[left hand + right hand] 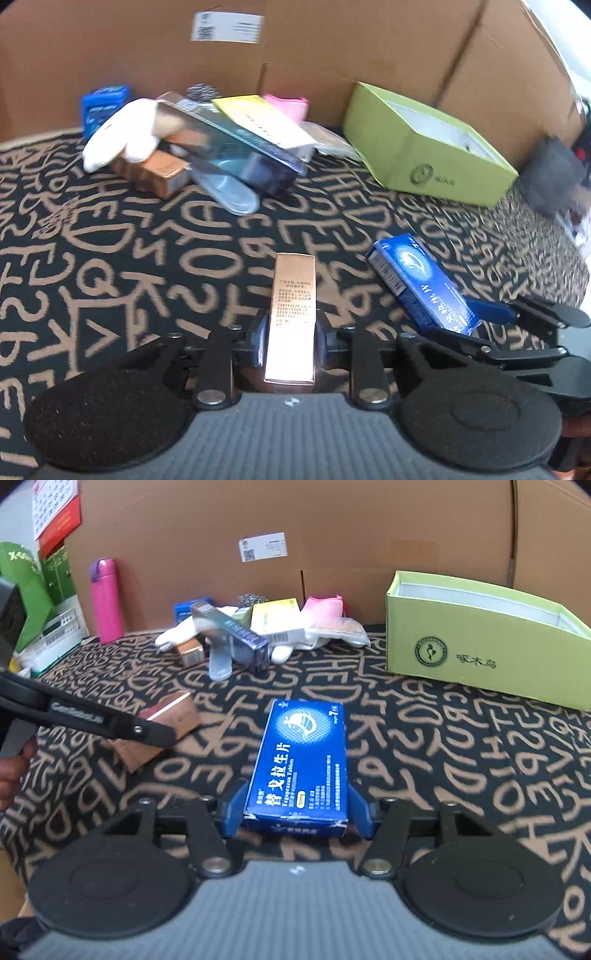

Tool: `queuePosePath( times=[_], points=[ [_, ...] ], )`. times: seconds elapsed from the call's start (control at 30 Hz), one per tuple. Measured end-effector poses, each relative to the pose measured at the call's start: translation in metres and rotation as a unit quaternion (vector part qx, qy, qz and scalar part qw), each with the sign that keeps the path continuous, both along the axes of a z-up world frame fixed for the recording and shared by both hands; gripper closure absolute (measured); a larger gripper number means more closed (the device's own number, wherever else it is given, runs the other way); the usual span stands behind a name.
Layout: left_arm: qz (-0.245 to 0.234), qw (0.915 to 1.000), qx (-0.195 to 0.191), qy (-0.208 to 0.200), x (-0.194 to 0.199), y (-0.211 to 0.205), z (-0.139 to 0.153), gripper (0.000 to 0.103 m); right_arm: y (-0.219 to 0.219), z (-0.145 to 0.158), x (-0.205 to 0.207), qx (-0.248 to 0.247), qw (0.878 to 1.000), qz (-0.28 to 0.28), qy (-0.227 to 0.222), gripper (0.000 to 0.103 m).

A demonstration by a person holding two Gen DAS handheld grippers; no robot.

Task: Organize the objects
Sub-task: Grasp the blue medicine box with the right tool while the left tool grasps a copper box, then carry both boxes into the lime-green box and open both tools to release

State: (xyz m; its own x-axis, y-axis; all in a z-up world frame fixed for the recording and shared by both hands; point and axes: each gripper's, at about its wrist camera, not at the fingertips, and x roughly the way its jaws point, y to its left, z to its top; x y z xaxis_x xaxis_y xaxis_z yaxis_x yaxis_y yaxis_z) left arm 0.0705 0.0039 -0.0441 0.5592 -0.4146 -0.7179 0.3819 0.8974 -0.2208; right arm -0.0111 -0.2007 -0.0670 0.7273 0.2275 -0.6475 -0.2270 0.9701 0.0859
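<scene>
Simultaneously, the left gripper [291, 332] clenches a copper carton [293, 295] and the right gripper [297, 806] a blue tablet box [301, 760] between their jaws, best carried level to the green box [491, 664] ahead.

Blue box [301, 764] reads "替戈拉生片"; green box [480, 642], "啄木鸟".

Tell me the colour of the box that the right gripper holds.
Blue with white print; the box in the right gripper shows best in the right wrist view.

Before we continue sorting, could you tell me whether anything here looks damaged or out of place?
The blue medicine box in the right gripper has scuffed white near corners. Behind, loose items lie jumbled outside the green box.
</scene>
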Motion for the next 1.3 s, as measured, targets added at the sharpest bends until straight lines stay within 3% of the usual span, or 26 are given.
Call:
queuePosePath(
  times=[0.1, 0.63, 0.73, 0.83, 1.1, 1.3],
  points=[
    [0.0, 0.9993, 0.033, -0.014, -0.004, -0.01, 0.001, 0.075, 0.002, 0.006, -0.002, -0.015, 1.0, -0.001, -0.015, 0.039],
    [-0.022, 0.9982, 0.051, -0.02, -0.006, -0.026, -0.003, 0.075, 0.01, -0.004, 0.024, -0.018, 1.0, -0.008, -0.008, 0.037],
    [-0.02, 0.9979, 0.056, -0.026, -0.007, -0.028, -0.004, 0.075, 0.011, -0.009, 0.028, -0.014, 1.0, -0.009, -0.004, 0.039],
    [-0.019, 0.9978, 0.058, -0.028, -0.008, -0.029, -0.003, 0.076, 0.012, -0.012, 0.025, -0.018, 1.0, -0.014, -0.016, 0.047],
    [-0.032, 0.9991, 0.022, -0.019, -0.014, -0.034, 0.01, 0.078, -0.009, 0.004, 0.009, 0.01, 0.998, -0.035, -0.046, 0.048],
    [-0.069, 0.9959, -0.023, -0.053, -0.004, -0.062, 0.049, 0.078, -0.042, 0.044, 0.003, 0.019, 0.993, -0.06, -0.102, 0.048]
  ],
)
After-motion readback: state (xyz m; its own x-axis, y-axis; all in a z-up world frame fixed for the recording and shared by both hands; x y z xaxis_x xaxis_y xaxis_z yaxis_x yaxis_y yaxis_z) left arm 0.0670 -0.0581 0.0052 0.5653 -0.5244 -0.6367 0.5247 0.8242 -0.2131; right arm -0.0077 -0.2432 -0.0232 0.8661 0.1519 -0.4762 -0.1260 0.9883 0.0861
